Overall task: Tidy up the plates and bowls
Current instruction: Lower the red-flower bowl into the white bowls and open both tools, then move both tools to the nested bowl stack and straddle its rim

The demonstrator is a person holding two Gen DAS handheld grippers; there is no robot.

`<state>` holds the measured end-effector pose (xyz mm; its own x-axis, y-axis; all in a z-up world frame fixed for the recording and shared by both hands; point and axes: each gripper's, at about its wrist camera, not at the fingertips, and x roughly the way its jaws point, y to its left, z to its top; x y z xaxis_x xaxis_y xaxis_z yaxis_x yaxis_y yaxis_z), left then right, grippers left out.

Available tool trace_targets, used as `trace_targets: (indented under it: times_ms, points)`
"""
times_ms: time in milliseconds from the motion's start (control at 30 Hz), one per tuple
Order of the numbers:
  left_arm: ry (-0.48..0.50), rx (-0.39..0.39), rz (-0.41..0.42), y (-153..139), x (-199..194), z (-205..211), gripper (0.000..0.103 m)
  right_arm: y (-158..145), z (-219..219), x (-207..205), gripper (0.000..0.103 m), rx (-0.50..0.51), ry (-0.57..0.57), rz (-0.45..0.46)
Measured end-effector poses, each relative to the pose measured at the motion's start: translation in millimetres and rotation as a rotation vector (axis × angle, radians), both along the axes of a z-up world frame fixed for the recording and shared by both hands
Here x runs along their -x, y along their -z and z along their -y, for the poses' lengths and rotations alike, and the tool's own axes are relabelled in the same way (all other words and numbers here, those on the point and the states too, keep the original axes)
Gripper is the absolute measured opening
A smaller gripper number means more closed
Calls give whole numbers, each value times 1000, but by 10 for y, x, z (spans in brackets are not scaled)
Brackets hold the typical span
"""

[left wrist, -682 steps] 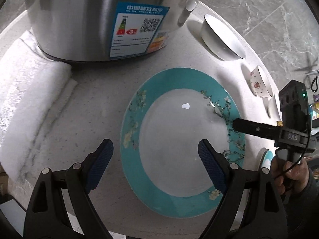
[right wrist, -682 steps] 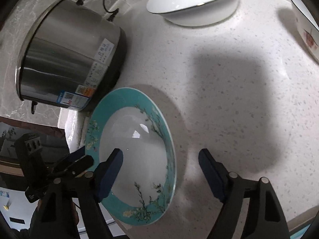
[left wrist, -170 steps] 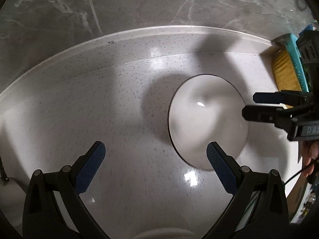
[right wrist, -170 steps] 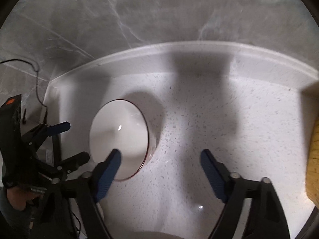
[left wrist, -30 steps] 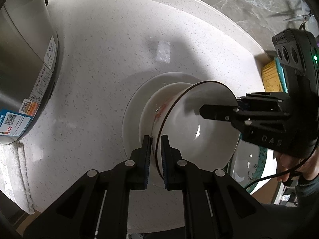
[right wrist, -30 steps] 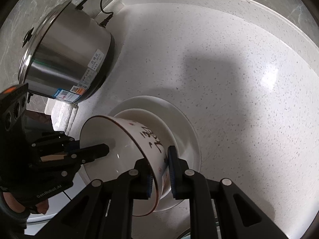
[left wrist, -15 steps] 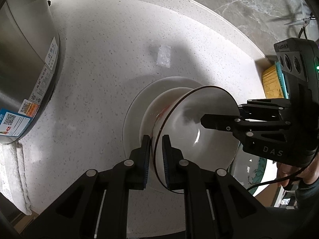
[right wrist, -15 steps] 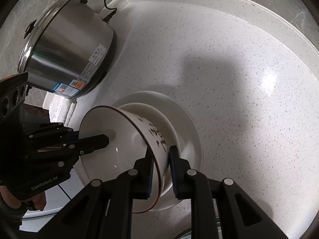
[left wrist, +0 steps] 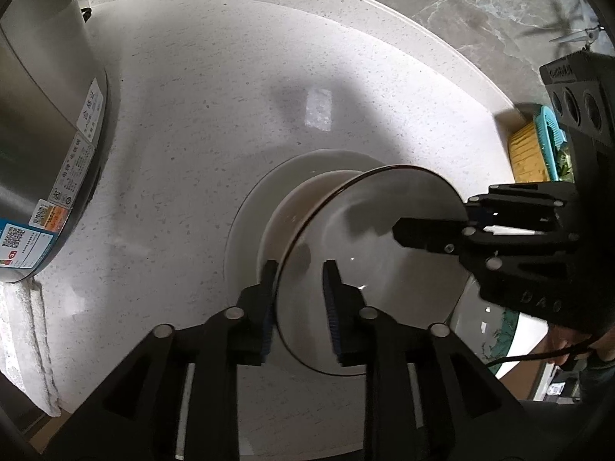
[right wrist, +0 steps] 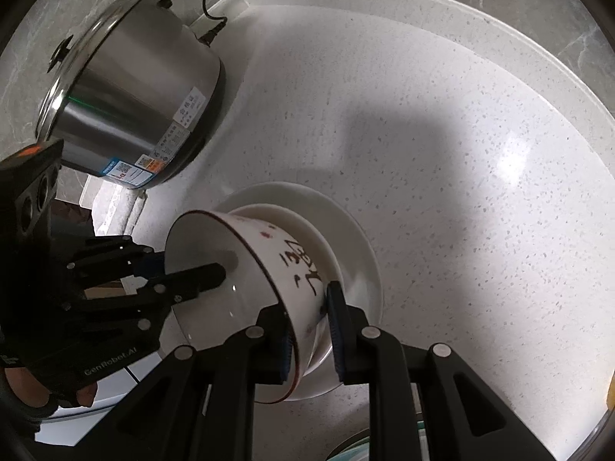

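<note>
Small lettered bowl (right wrist: 276,269) sat nested in the white bowl stack (right wrist: 357,242) mid-desk (left wrist: 230,96), right of the steel cooker (right wrist: 130,107). Left tongs (left wrist: 300,292) had just been opening, pads now clear of the near-left rim; right tongs (right wrist: 307,330) straddled the opposite rim, slightly apart, grip apparently off. Bowls look stacked; the teal-patterned plate (left wrist: 496,330) at the near right edge likely still needs sorting.
</note>
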<state>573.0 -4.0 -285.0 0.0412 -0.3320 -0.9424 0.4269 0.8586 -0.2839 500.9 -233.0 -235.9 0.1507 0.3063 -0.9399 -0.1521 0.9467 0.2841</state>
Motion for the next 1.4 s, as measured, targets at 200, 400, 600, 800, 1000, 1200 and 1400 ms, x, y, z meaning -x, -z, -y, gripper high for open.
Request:
trace_targets:
  times_ms: [200, 400, 600, 800, 1000, 1200, 1400]
  points:
    - [13, 24, -4, -33, 33, 79, 43, -12, -35, 38, 20, 23, -6, 28]
    - [10, 44, -6, -90, 31, 132, 53, -38, -18, 106, 20, 21, 3, 50]
    - [-12, 61, 9, -170, -4, 99, 63, -56, 70, 124, 21, -10, 30, 40]
    - [-4, 69, 12, -191, 0, 124, 63, -74, 76, 119, 24, 4, 20, 54]
    - [-22, 78, 16, -211, 13, 8, 63, -58, 87, 121, 24, 41, 19, 75]
    - [-89, 99, 76, -324, 94, -362, 68, -257, 399, 186, 30, -21, 109, 179]
    - [-133, 106, 226, -416, 408, -664, 90, -252, 809, 260, 71, -47, 165, 180]
